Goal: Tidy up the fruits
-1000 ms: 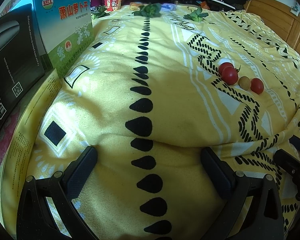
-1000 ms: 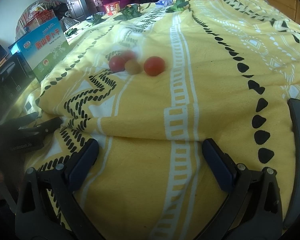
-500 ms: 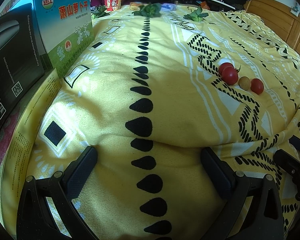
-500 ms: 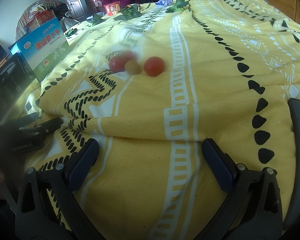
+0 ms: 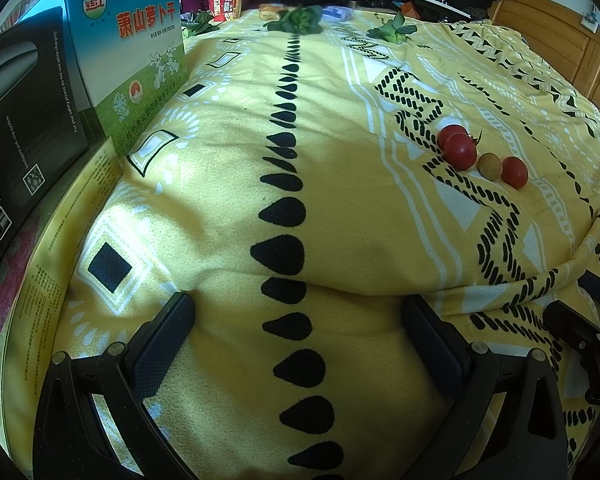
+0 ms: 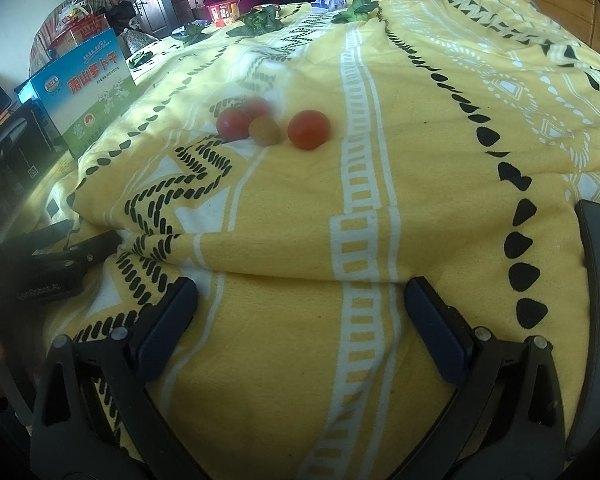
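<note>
my left gripper (image 5: 296,332) and my right gripper (image 6: 300,320) both hang spread wide and empty over the near fold of the yellow blanket (image 6: 440,152), while the fruits sit well ahead in a tight row: two red tomatoes (image 5: 458,148) touching, a small tan fruit (image 6: 264,131) just beside them and a lone tomato (image 6: 309,129) at the end. the bedding is soft and humped, so i judge a careless press could send them rolling, and pinching one may knock its neighbour.

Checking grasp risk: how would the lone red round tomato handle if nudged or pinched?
The lone red round tomato looks spherical, so it would probably roll. The soft yellow patterned blanket may slow it. Its smooth-looking skin could slip or bruise.
</note>
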Demonstrator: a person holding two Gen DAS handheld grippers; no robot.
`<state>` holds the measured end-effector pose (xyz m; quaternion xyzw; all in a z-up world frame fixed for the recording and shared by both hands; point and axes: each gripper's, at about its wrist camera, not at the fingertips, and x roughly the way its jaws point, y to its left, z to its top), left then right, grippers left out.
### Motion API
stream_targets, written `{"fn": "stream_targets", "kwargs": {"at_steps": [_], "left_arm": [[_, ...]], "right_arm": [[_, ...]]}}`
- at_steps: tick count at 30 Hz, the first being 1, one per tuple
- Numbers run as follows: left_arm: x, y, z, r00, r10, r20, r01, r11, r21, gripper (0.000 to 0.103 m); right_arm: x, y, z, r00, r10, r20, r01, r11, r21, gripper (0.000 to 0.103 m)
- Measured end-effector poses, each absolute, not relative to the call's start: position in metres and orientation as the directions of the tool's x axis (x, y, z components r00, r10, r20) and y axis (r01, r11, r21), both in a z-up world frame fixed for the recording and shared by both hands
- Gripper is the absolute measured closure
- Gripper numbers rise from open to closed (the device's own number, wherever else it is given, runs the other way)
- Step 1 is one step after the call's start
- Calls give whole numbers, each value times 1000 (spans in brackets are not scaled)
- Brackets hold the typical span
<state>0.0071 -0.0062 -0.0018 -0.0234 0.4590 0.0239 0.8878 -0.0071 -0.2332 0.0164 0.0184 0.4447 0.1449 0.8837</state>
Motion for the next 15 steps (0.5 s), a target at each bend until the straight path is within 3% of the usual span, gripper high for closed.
{"fn": "stream_targets", "kwargs": {"at_steps": [15], "left_arm": [[-1,-5,6,574,9,-818,-59,998,-30,0]], "right_arm": [[-10,-234,18,542,277,-794,-251,954,161,0]]}}
